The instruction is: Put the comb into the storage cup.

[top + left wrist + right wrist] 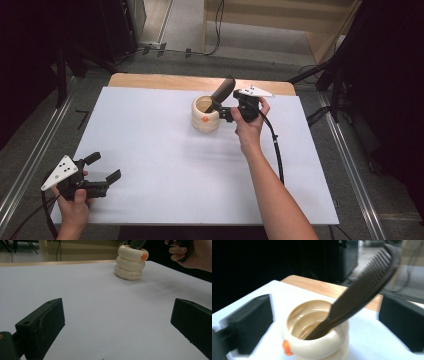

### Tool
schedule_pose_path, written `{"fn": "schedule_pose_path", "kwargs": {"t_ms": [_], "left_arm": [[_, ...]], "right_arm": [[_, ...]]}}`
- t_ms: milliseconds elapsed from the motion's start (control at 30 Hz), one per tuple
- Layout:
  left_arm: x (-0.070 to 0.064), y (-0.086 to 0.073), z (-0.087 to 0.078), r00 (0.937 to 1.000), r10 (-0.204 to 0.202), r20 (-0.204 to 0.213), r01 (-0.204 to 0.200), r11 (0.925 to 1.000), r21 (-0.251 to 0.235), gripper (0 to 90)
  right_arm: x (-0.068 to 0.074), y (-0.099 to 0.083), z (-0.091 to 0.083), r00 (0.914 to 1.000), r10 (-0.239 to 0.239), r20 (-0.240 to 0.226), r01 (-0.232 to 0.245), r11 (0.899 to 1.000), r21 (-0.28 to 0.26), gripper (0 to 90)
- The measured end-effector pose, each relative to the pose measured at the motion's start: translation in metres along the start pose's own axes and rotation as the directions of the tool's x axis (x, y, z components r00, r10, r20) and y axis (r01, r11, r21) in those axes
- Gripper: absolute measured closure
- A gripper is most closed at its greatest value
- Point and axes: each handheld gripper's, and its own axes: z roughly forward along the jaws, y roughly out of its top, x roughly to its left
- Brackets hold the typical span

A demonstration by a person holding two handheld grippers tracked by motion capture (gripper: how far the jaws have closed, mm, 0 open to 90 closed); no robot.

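Work in hand: a black comb (362,290) is stood in a cream ringed cup (205,114) — the right tool (223,112) is seen just beside the cup, apparently either about to take the comb or just having let it go; which cannot be told.

Comb's place: its handle end is sunk in the cup, the toothed end leaning up and out over the rim toward the far edge of the surface (165,165).

Cup's place: on the white surface, near the far edge, a little right of its middle; an orange spot is carried on its near side.

Long axis: the comb is tilted, not upright — low end in the cup, high end raised toward the far-right corner.

Right tool state: jaws are held apart, one to each side of the cup and comb, nothing being clamped.

Key relation: the comb lies straight ahead of the right tool, between its jaws' lines and slightly above them.

Left tool (105,169): jaws wide apart, held idle at the near-left corner, well apart from the cup.

Nearer hand: the right.
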Motion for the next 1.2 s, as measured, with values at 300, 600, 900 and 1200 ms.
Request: {"fn": "schedule_pose_path", "kwargs": {"t_ms": [300, 600, 900, 1200], "left_arm": [[-0.001, 0.0, 0.0, 1.0, 0.003, -0.001, -0.003, 1.0, 0.002, 0.0], [-0.001, 0.0, 0.0, 1.0, 0.005, -0.002, -0.005, 1.0, 0.003, 0.0], [-0.002, 0.0, 0.0, 0.9999, 0.011, -0.003, -0.011, 0.9999, -0.001, 0.0], [-0.002, 0.0, 0.0, 0.9999, 0.014, -0.003, -0.014, 0.9999, 0.0, 0.0]], "right_arm": [[0.003, 0.001, -0.018, 0.9997, -0.023, 0.0, 0.023, 0.999, -0.028, 0.0], [0.002, -0.001, -0.037, 0.999, -0.043, -0.011, 0.042, 0.998, -0.043, 0.0], [-0.001, -0.01, -0.053, 0.9981, -0.061, -0.005, 0.06, 0.997, -0.057, 0.0], [-0.007, -0.024, -0.068, 0.998, -0.063, 0.001, 0.063, 0.996, -0.059, 0.0]]}}
